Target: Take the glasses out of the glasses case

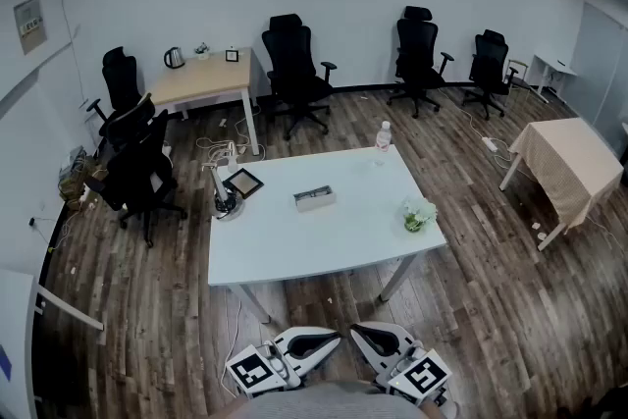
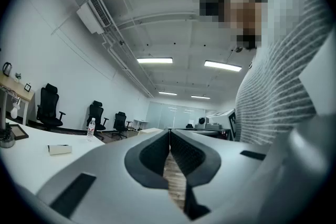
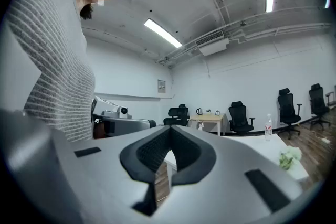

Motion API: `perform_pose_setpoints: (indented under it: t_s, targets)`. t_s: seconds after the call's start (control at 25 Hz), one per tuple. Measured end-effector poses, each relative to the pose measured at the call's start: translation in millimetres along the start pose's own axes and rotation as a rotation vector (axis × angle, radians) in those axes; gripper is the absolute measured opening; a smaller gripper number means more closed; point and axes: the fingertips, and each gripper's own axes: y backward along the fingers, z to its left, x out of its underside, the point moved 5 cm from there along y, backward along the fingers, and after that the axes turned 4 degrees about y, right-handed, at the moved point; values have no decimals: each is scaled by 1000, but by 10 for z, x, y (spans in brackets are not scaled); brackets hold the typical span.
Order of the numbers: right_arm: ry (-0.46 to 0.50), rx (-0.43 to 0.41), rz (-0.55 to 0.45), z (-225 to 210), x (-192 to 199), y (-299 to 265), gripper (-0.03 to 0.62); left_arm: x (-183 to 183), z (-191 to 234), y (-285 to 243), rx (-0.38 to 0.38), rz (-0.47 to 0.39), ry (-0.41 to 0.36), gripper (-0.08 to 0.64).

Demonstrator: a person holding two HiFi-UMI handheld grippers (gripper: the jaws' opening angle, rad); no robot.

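The glasses case (image 1: pixel 314 198), a small grey box, lies shut near the middle of the white table (image 1: pixel 294 250). In the left gripper view the glasses case (image 2: pixel 59 149) shows far off at the left. The glasses themselves are not visible. Both grippers hang low by the person's body, well short of the table's near edge, tips turned toward each other. The left gripper (image 1: pixel 332 340) (image 2: pixel 169 131) is shut with nothing between its jaws. The right gripper (image 1: pixel 358 333) (image 3: pixel 169 128) is shut and empty too.
On the table stand a water bottle (image 1: pixel 384 136) at the far edge, a small plant (image 1: pixel 418 214) at the right, and a tablet (image 1: pixel 242 183) beside a stand (image 1: pixel 224 199) at the left. Black office chairs (image 1: pixel 294 74), a wooden desk (image 1: pixel 201 78) and a cloth-covered table (image 1: pixel 569 167) surround it.
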Motion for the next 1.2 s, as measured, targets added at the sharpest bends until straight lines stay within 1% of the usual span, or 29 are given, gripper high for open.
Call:
perform_pose_setpoints:
  t_s: [0.48, 0.56, 0.68, 0.84, 1.0, 1.2]
  targets:
    - [-8, -5, 2, -87, 15, -4, 14, -15, 49, -70, -4, 7, 13, 14]
    - [-42, 12, -36, -140, 12, 20, 14, -26, 53, -90, -1, 5, 12, 14]
    - [-123, 37, -100, -229, 10, 69, 17, -25, 54, -111, 5, 5, 12, 14]
    - [-131, 43, -86, -262, 37, 92, 17, 4, 48, -152, 4, 12, 17, 14]
    - [-141, 19, -86, -274, 62, 132, 17, 17, 39, -228, -2, 22, 19, 14]
    - [-184, 7, -84, -310, 121, 189, 17, 38, 30, -269, -27, 19, 23, 14]
